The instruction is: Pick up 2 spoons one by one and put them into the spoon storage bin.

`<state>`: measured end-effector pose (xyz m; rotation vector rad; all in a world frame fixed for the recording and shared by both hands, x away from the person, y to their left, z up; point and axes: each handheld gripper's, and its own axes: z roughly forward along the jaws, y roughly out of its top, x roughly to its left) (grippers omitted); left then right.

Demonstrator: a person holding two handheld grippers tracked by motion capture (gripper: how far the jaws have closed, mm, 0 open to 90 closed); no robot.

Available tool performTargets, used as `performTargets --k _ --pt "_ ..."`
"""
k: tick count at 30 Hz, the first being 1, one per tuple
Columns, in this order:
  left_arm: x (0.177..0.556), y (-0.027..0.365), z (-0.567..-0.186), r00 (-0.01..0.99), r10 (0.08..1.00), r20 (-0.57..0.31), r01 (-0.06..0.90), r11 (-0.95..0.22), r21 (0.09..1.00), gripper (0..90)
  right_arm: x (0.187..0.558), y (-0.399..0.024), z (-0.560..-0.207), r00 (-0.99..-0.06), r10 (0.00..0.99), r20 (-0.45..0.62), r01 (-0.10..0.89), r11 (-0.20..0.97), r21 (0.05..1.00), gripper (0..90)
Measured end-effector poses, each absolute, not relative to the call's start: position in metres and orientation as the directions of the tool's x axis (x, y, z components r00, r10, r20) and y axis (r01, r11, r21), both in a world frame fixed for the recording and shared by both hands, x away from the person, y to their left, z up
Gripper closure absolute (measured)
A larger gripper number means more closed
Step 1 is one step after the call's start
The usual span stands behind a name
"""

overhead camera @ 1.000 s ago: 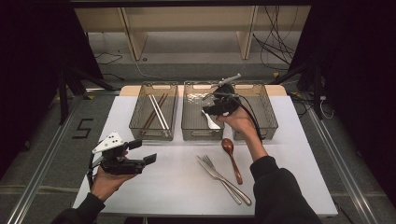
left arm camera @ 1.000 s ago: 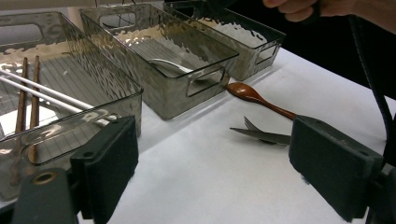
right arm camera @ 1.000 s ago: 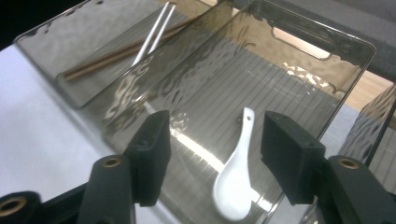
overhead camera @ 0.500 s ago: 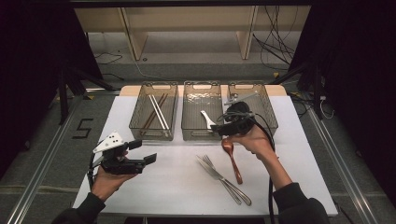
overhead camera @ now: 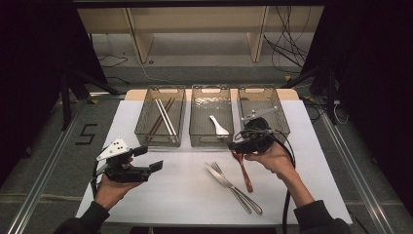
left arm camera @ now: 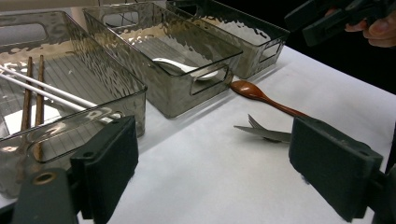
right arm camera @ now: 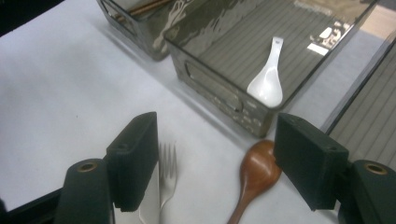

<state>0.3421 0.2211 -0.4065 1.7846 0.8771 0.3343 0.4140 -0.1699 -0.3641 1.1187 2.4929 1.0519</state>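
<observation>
Left hand: comes in from the table's near edge toward its near left corner, forearm in a dark sleeve, fingers wrapped round the gripper body.
Left gripper: held level above the table's left part, pointing toward the right edge; jaws stand wide apart with nothing between them.
Right hand: reaches in from the near right corner, arm slanting toward the far edge, fingers curled under the gripper body.
Right gripper: over the table's middle, pointing left and tipped downward; jaws have just been opening and stand wide, nothing between the pads.
</observation>
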Motion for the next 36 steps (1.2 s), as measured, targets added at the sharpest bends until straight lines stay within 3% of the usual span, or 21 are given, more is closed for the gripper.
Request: performTargets --k 24,36 --pt "0.342 0.220 -0.406 0.692 0.700 -0.175 0.397 -0.167 0.902 15.3 0.396 -0.184 -0.393 -0.682 0.727 0.074 0.624 0.527 0.577 31.6" --pt "0.341 0.220 -0.405 0.695 0.699 -0.170 0.392 -0.169 0.904 15.3 0.395 -0.185 -0.410 -0.677 0.734 0.047 0.660 0.578 0.479 33.2"
